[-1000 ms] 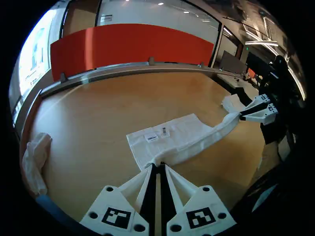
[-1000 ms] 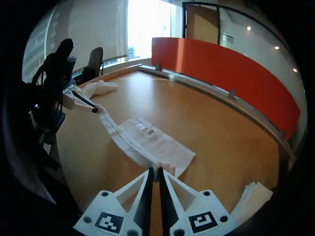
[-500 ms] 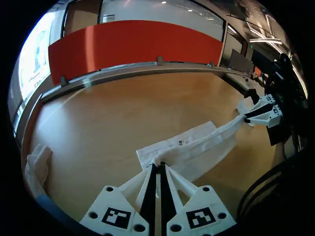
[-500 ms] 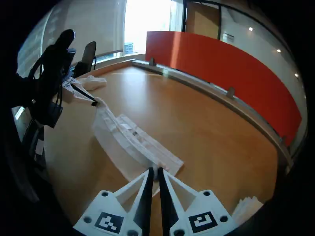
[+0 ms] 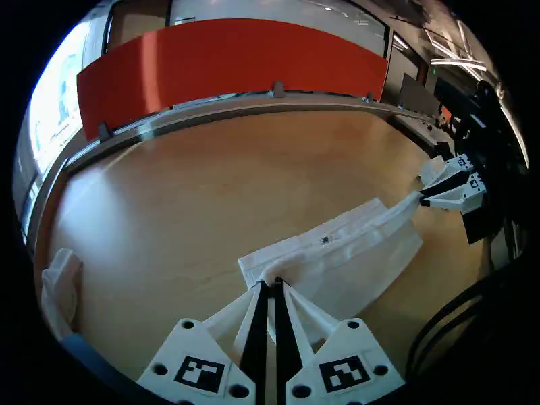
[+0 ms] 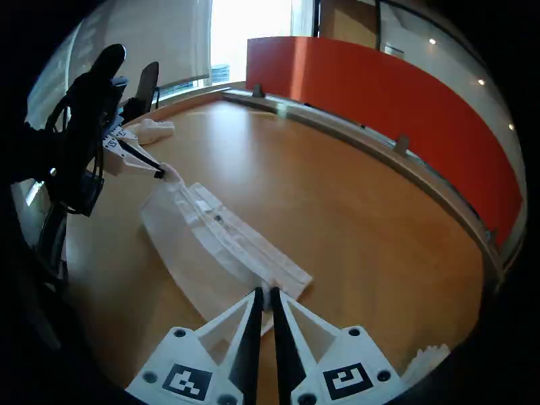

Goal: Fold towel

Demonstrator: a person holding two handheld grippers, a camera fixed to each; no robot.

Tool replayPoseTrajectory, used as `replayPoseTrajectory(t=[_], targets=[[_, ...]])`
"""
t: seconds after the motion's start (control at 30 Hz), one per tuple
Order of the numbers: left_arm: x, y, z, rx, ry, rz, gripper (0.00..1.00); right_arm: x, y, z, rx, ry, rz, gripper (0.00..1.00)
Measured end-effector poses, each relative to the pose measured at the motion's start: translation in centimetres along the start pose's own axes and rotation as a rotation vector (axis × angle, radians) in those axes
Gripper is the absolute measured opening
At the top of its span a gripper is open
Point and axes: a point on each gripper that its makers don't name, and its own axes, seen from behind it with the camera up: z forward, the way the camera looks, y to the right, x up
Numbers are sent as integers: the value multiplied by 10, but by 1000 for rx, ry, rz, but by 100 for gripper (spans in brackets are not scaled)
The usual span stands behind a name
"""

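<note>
A white towel is stretched between the two grippers over a wooden table. My left gripper is shut on one corner of its raised edge at the bottom of the left gripper view. The right gripper pinches the other corner at the far right. In the right gripper view, the right gripper is shut on the towel, and the left gripper holds the far corner. The raised edge sags into a loose sheet, while the towel's far part lies flat on the table.
An orange partition runs along the table's far edge. A crumpled white cloth lies at the table's left end, and more white cloth sits at the right end. Chairs and a person's dark sleeve are beside the table.
Both grippers have lifted the held edge and carried it towards the partition. The bunched strip has opened into a hanging sheet, and the flat part on the table has become narrower.
</note>
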Motion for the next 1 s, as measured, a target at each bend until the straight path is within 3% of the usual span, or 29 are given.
replayPoseTrajectory(t=[0.37, 0.43, 0.57, 0.67, 0.77, 0.83, 0.93, 0.97, 1.0], targets=[[-9, -10, 30, 20, -36, -17, 10, -12, 17, 29, -14, -24, 40, 11], [-9, -12, 32, 28, -38, -12, 13, -14, 19, 32, -21, -26, 46, 13], [-9, -18, 35, 49, -39, -4, 34, -16, 26, 36, -45, -29, 50, 17], [-7, -25, 35, 74, -35, -6, 40, -15, 32, 38, -66, -26, 53, 22], [-5, -32, 35, 91, -34, -10, 48, -14, 39, 38, -88, -26, 61, 38], [-5, -34, 33, 95, -32, -15, 54, -14, 43, 38, -103, -27, 67, 59], [-4, -36, 30, 95, -29, -26, 72, -13, 47, 37, -117, -24, 72, 89], [-5, -36, 29, 93, -28, -30, 75, -13, 47, 36, -119, -22, 72, 94], [-5, -36, 28, 91, -27, -35, 85, -13, 47, 35, -120, -21, 73, 94]])
